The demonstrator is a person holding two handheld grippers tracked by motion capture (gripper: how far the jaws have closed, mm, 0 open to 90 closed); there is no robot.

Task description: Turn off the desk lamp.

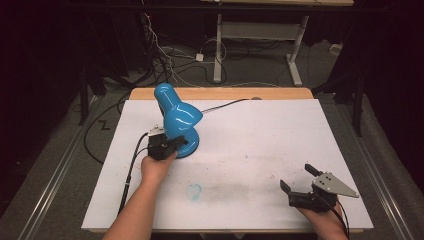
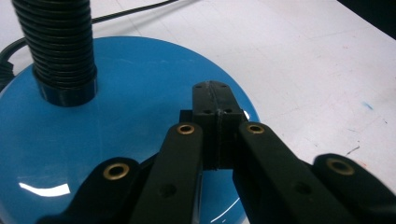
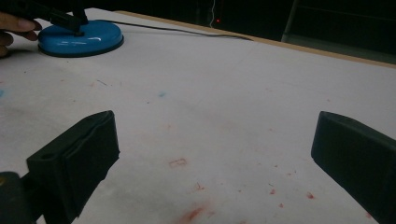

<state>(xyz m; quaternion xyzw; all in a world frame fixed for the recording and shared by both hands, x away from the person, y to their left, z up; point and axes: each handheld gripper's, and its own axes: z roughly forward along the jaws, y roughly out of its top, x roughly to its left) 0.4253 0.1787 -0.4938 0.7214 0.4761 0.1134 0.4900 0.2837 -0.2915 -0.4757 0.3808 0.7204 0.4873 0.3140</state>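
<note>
**Blue lamp base under a closed tool**

Blue and glossy, the desk lamp stands upright in the upper left of the high view, near the far left part of the white surface, its shade tilted toward the near right and its cord trailing off the back edge. The round base carries a black ribbed neck, which rises at the upper left of the left gripper view. The left tool has its jaws pressed together with nothing between them, their tips over the base's near rim, probably to press or steady the lamp rather than grasp it. The right tool waits at the lower right of the high view, jaws spread wide and empty, well apart from the lamp, likely held back until needed.
</note>
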